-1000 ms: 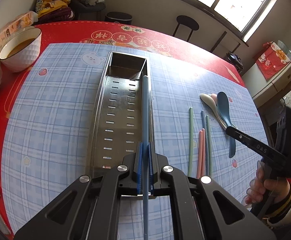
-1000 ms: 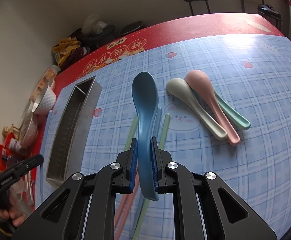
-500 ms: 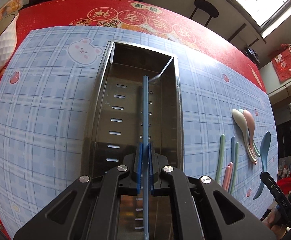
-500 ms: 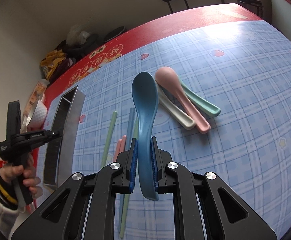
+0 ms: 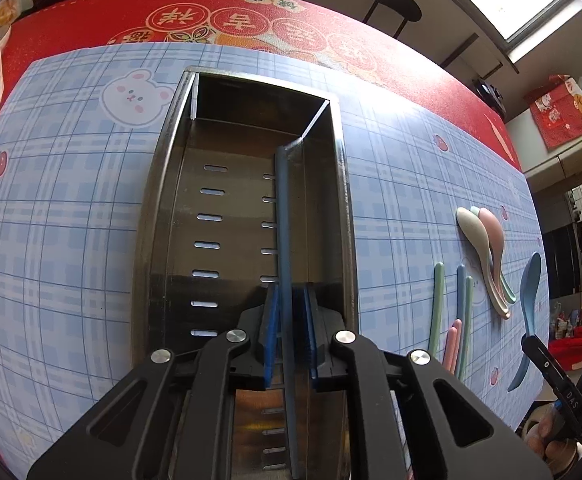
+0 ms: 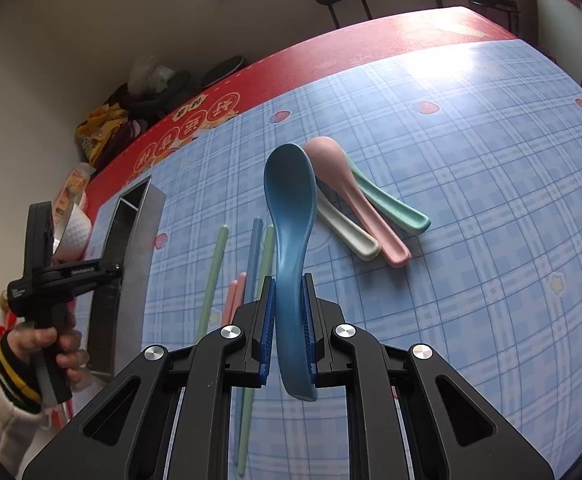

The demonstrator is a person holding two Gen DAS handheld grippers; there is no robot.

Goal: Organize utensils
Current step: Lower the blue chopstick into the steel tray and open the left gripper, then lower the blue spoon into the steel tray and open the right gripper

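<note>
Slim blue plastic chopstick (image 5: 283, 216) lies in the long slotted stainless-steel tray (image 5: 343, 200), running straight ahead between the left gripper (image 5: 289, 336) pads. Those jaws are opening, gaps visible both sides, so release is underway. Best: open fully and lift straight up, avoid dragging the stick. Right gripper (image 6: 289, 328) is clamped on the blue plastic soup spoon (image 6: 291, 208), off to the tray's right, above the loose pastel chopsticks (image 6: 213, 272).

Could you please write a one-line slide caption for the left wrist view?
Left gripper opening around a blue chopstick inside the steel tray.
</note>
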